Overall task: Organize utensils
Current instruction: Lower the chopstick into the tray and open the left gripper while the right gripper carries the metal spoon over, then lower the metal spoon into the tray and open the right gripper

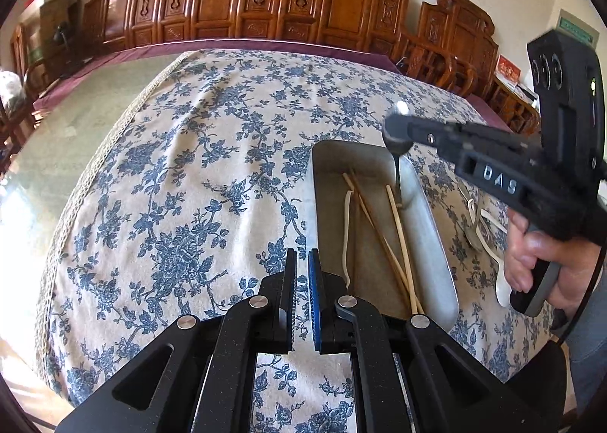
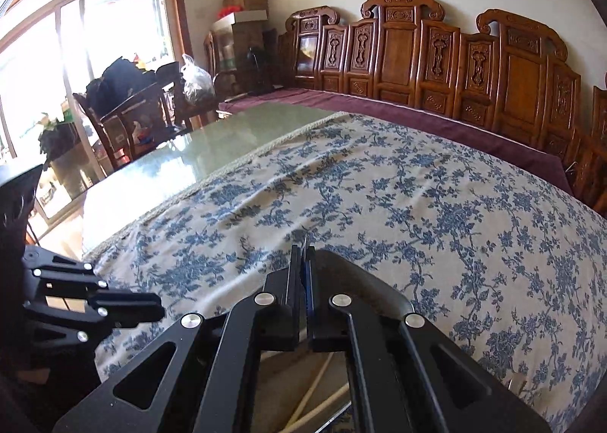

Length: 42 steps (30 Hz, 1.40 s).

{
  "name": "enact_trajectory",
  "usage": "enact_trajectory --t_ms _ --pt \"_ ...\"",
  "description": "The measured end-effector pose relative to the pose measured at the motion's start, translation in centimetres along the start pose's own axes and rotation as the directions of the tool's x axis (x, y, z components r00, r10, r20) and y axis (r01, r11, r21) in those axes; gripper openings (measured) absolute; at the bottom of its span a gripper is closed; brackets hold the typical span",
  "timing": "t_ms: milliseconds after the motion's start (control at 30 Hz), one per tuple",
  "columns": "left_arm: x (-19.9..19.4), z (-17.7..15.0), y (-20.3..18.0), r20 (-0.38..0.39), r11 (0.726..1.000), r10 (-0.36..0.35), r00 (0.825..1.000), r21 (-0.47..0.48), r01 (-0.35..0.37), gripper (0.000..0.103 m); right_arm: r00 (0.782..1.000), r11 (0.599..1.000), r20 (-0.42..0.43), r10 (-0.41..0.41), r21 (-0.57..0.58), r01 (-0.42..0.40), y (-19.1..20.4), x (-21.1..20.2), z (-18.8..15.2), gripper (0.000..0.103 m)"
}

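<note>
We see the left gripper (image 1: 302, 273) with its jaws nearly together, a narrow gap between the 2 pads and nothing in it; they hover above the floral tablecloth (image 1: 189, 186) on the counter. Just right of these jaws lies the metal tray (image 1: 428, 228), holding wooden chopsticks (image 1: 398, 232) and a white spoon (image 1: 346, 228).

The right gripper (image 1: 398, 127) hangs over the tray's far end, its jaws clamped on a metal spoon (image 1: 397, 167): the bowl sits at the jaws and the handle points down, its tip touching or nearly touching the tray's inside. From the right wrist view the jaws (image 2: 303, 270) are pressed together with a thin metal edge showing between them. Beyond the tray's right side, more white utensils (image 1: 489, 243) lie on the cloth, below the right hand (image 1: 538, 262).
</note>
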<state>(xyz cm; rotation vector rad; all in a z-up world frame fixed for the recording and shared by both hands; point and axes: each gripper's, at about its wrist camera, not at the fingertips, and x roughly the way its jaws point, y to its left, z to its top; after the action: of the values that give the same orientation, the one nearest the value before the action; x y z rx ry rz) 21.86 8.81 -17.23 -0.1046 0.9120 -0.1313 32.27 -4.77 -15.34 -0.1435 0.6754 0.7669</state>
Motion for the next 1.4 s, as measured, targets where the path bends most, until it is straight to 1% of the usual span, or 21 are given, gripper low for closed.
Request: enact_trajectory --t_ms 100,367,533,600,767,867,1000,1167,1400 --pt "0.0 -0.1 -0.2 0.001 1.0 -0.002 1.0 0.007 0.002 0.005 1.0 1.0 -0.002 0.015 0.0 -0.015 -0.1 -0.6 -1.0 0.003" --pt "0.2 0.0 -0.4 0.004 1.0 -0.007 1.0 0.013 0.007 0.005 1.0 1.0 -0.014 0.017 0.01 -0.016 0.7 -2.7 -3.0 0.003" --pt "0.0 0.0 -0.6 0.008 1.0 -0.012 1.0 0.017 0.012 0.005 0.999 1.0 -0.042 0.012 0.015 -0.012 1.7 -3.6 -4.8 0.005" --pt "-0.1 0.0 -0.7 0.01 1.0 -0.015 1.0 0.019 0.015 0.005 0.998 1.0 -0.055 -0.001 0.006 0.001 2.2 -3.8 -5.5 0.006" --pt "-0.2 0.0 -0.9 0.013 1.0 -0.018 1.0 0.024 0.017 0.005 0.993 0.999 -0.106 -0.052 0.01 0.053 2.9 -3.1 -6.9 0.008" --pt "-0.1 0.0 -0.9 0.012 1.0 -0.018 1.0 0.024 0.018 0.005 0.987 0.996 -0.132 -0.087 0.023 0.09 2.7 -2.4 -7.3 0.009" --pt "-0.2 0.0 -1.0 0.012 0.999 -0.02 1.0 0.025 0.02 0.005 0.982 0.991 -0.157 -0.109 0.056 0.119 2.2 -1.7 -7.4 0.009" --pt "-0.2 0.0 -1.0 0.013 0.999 -0.02 1.0 0.027 0.02 0.005 0.975 0.987 -0.195 -0.109 0.091 0.129 1.7 -0.8 -7.7 0.013" --pt "-0.1 0.1 -1.4 0.011 0.999 -0.025 1.0 0.033 0.025 0.005 0.978 0.99 -0.189 -0.085 0.096 0.105 2.1 -1.3 -8.0 0.013"
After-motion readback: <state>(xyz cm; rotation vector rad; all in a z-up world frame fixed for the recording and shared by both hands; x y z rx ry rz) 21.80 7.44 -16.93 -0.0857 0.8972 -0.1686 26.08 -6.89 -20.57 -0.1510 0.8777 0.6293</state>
